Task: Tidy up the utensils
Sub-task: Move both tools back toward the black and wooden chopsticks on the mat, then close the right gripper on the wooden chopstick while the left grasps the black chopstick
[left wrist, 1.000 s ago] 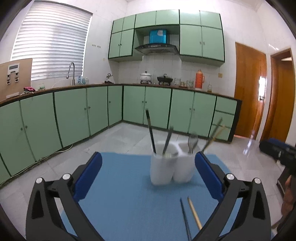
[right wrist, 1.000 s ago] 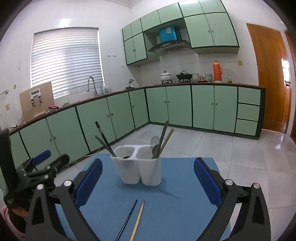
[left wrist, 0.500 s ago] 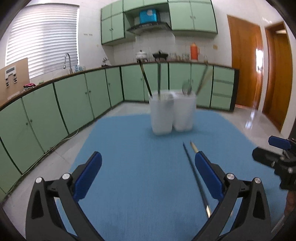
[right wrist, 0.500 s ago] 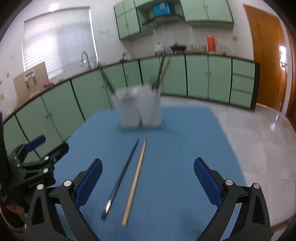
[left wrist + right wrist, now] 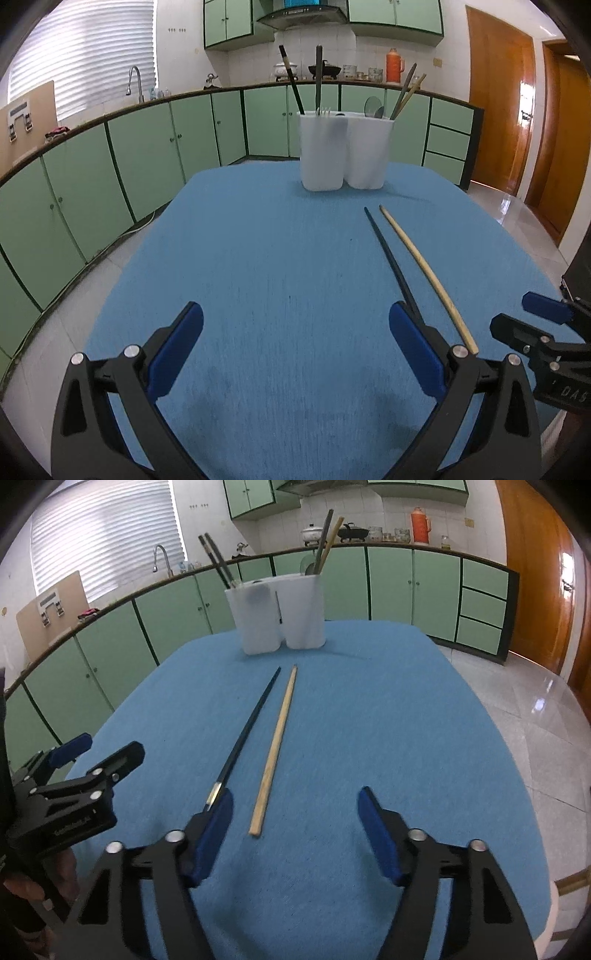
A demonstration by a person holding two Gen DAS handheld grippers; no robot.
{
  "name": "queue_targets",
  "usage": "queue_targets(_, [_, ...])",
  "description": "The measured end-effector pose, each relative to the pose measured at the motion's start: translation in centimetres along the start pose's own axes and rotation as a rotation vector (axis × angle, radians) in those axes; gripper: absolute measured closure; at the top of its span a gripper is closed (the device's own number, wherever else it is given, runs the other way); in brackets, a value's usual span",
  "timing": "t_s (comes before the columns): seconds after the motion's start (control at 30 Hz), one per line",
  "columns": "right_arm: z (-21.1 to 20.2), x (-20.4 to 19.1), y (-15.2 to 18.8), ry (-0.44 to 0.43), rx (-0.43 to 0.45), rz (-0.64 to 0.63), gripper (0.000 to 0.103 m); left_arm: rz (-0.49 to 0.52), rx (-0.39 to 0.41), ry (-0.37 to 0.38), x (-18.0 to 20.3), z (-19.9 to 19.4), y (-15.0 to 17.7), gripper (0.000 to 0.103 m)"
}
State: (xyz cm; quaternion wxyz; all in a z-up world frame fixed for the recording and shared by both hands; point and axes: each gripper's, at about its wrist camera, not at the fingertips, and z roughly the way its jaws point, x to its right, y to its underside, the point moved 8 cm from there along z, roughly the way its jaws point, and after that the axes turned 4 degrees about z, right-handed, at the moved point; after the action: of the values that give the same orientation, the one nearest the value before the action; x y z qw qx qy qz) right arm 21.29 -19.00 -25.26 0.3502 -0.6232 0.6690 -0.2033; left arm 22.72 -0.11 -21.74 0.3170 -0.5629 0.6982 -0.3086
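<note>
A white two-compartment utensil holder stands at the far end of the blue table and holds several utensils. A black chopstick and a wooden chopstick lie side by side on the cloth in front of it. My left gripper is open and empty, low over the near cloth, left of the chopsticks. My right gripper is open and empty, just short of the near ends of the chopsticks; it also shows at the right edge of the left wrist view.
The blue cloth covers the whole table. Green kitchen cabinets run along the far wall, with a wooden door at the right. The left gripper's body shows at the left of the right wrist view.
Both grippers have tilted down and dropped toward the table; the holder now sits higher and farther in view, and the two chopsticks lie fully in view ahead.
</note>
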Motion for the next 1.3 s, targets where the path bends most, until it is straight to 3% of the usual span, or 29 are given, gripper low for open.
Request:
queue_targets(0.3, [1.1, -1.4, 1.5, -0.024, -0.053, -0.009, 0.074, -0.009, -0.026, 0.002, 0.2, 0.3, 1.6, 0.005])
queue_targets(0.53, [1.4, -2.2, 2.0, -0.016, -0.061, -0.032, 0.077, -0.016, -0.030, 0.009, 0.5, 0.4, 1.7, 0.005])
queue_targets(1.0, [1.9, -2.6, 1.9, 0.015, -0.063, -0.060, 0.095, -0.032, -0.046, 0.025, 1.2, 0.4, 1.7, 0.005])
queue_targets(1.3, [1.8, -2.2, 1.4, 0.022, -0.064, -0.037, 0.096, -0.033, -0.078, 0.072, 2.7, 0.2, 1.8, 0.006])
